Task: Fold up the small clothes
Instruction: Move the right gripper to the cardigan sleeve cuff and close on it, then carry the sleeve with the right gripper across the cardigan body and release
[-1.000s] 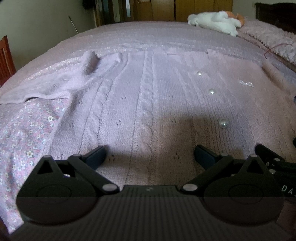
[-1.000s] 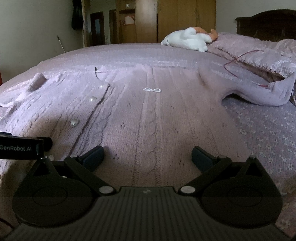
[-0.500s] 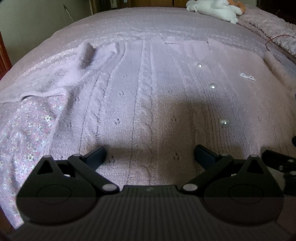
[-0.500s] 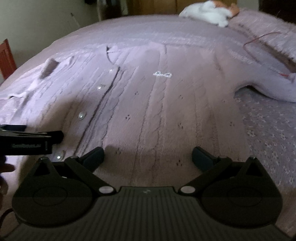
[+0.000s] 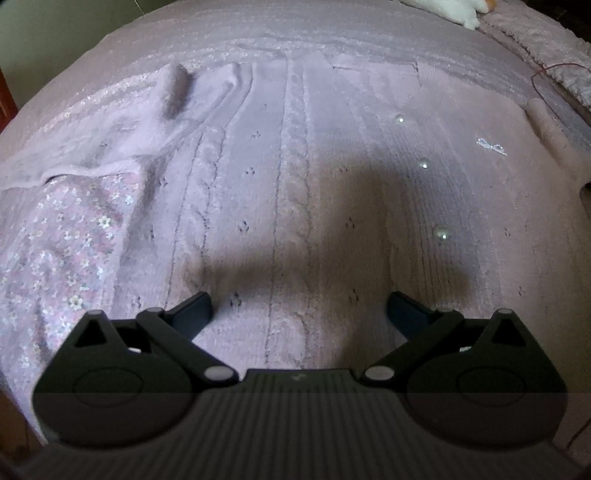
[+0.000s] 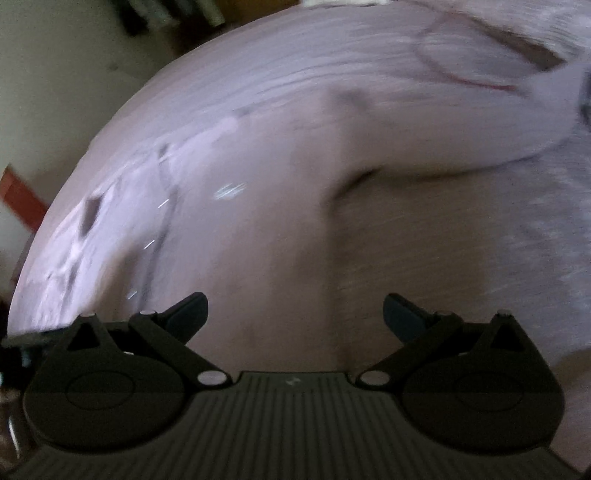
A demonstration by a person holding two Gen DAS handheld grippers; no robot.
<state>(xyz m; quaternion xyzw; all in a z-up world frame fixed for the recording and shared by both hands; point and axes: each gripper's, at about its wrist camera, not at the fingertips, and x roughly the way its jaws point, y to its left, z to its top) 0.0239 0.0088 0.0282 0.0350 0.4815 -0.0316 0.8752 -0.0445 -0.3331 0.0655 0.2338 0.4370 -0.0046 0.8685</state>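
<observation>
On bed: one cardigan, three pearl buttons, both tongs agape.

- The room is looking dim, with soft daylight falling on the far part of the bed.
- A big dark shadow is lying on the pink cardigan, just ahead of the left gripper.
- The pearl buttons are shining with tiny bright spots.
- The left wrist picture is looking sharp, but its edges are bending round.
- The right wrist picture is smearing badly; the cardigan's sleeve is looking streaky, while the right gripper is staying crisp.
</observation>
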